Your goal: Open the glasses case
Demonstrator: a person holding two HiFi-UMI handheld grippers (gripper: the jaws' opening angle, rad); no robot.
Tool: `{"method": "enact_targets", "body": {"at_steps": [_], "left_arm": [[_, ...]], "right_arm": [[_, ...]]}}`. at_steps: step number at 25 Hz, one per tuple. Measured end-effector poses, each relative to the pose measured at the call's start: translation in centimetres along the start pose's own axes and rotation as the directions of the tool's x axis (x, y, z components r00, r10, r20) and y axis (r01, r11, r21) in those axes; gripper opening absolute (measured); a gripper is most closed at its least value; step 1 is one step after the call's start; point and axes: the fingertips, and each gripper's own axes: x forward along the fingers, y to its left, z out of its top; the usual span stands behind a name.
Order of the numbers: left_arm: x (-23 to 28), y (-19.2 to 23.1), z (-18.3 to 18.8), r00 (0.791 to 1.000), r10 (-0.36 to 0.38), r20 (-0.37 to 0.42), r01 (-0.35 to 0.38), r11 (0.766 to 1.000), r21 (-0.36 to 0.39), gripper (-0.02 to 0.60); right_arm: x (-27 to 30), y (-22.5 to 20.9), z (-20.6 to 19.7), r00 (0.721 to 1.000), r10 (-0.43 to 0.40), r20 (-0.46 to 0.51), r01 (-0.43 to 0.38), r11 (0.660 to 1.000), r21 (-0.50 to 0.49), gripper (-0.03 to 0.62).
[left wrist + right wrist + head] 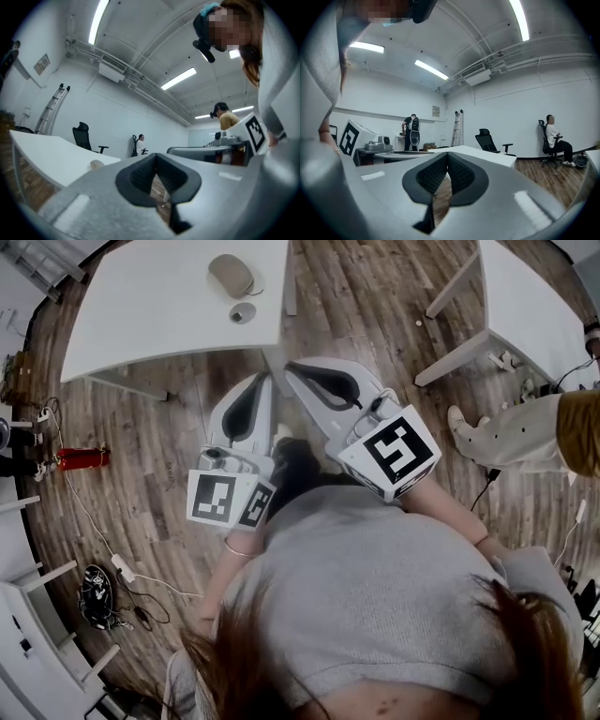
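Observation:
The glasses case [231,275] is a beige oval lying shut on the white table [141,315] at the top of the head view, next to a small round grey thing [242,312]. My left gripper [265,381] and right gripper [292,370] are held side by side over the wooden floor, short of the table's near edge, both shut and empty. From the left gripper view [157,163] the case [97,164] shows low on the tabletop ahead. The right gripper view [446,161] looks over a white table [483,157]; the case is not in it.
A second white table [534,306] stands at the right, with a person's trouser leg and shoe [511,432] beside it. A red object [82,457], cables and a power strip [122,566] lie on the floor at left. An office chair [83,136] and a ladder [51,110] stand by the far wall.

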Motion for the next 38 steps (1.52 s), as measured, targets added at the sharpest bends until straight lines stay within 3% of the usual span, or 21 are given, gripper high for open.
{"method": "enact_targets", "body": {"at_steps": [5,12,23,31,35,38], "left_arm": [[-3.0,-1.0,1.5,0.999,0.023,0.041,-0.024,0.999,0.030,0.002],[-7.6,-3.1,1.5,0.997,0.034,0.071,-0.035,0.999,0.011,0.002],[-13.9,-6.0,1.6,0.999,-0.053,0.011,0.053,0.998,0.040,0.002],[-17.1,-7.2,1.7,0.994,-0.111,0.012,0.110,0.992,0.054,0.002],[-18.2,-7.2,2.5,0.994,-0.110,0.028,0.107,0.991,0.082,0.002],[-18.1,-7.1,2.9,0.994,-0.107,0.031,0.105,0.993,0.057,0.002]], "right_arm": [[-1.0,2.7,1.0,0.999,0.027,0.023,-0.027,1.000,-0.009,0.005],[-2.5,6.7,0.7,0.999,0.044,0.009,-0.044,0.999,-0.001,0.005],[-5.7,13.5,-0.1,0.999,-0.046,-0.013,0.047,0.998,0.040,0.004],[-7.3,17.5,-0.8,0.995,-0.095,0.011,0.095,0.995,0.009,0.003],[-7.4,18.0,-0.1,0.994,-0.107,0.031,0.107,0.994,0.010,0.005],[-7.5,17.7,0.6,0.992,-0.115,0.049,0.114,0.993,0.019,0.005]]}}
